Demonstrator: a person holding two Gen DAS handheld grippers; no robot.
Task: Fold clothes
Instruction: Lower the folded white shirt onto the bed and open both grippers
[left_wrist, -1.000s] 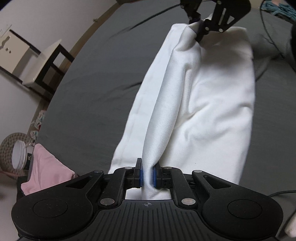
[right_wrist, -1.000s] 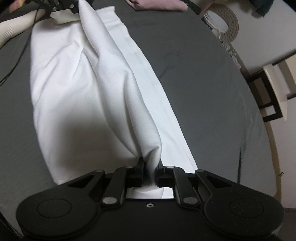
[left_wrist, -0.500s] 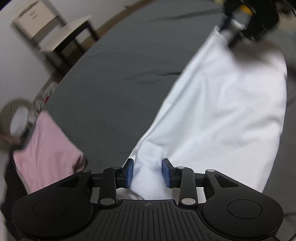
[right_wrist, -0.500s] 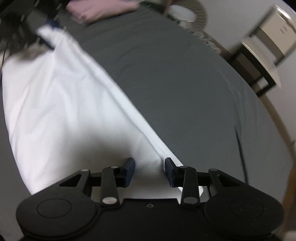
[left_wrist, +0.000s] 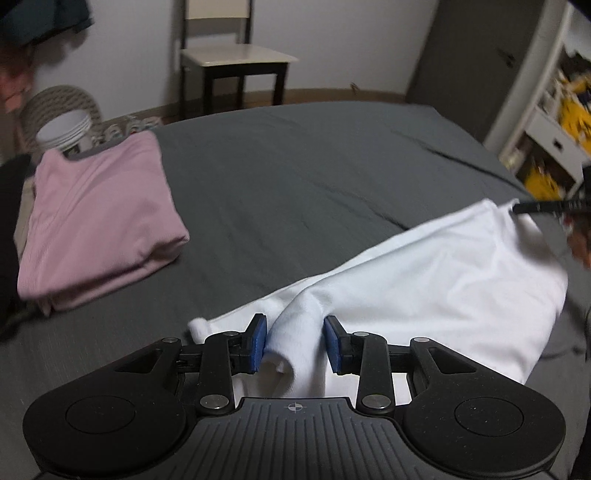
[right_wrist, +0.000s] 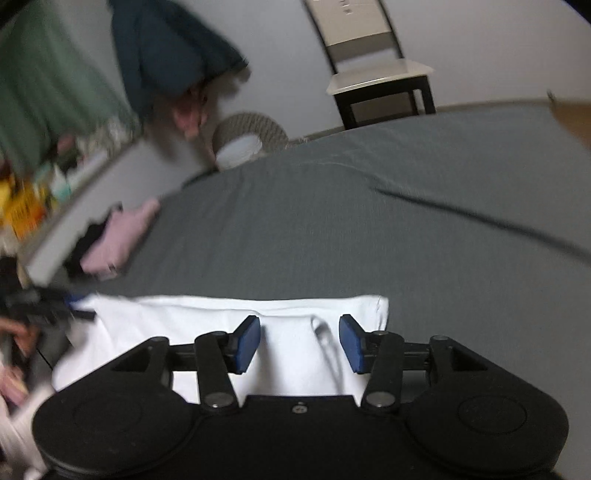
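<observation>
Left wrist view shows the white cotton garment (left_wrist: 424, 280) lying rumpled on the dark grey bedsheet (left_wrist: 295, 177), a rolled fold between the parted pads of the left gripper (left_wrist: 294, 343), and a folded pink top (left_wrist: 96, 218) far left. Right wrist view alone shows the garment's straight far edge, the right gripper (right_wrist: 300, 341) spread wide over it, and bare sheet beyond.

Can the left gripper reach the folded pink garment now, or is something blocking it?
Probably yes: the left gripper is open, and only bare grey bedsheet lies between it and the pink garment.
</observation>
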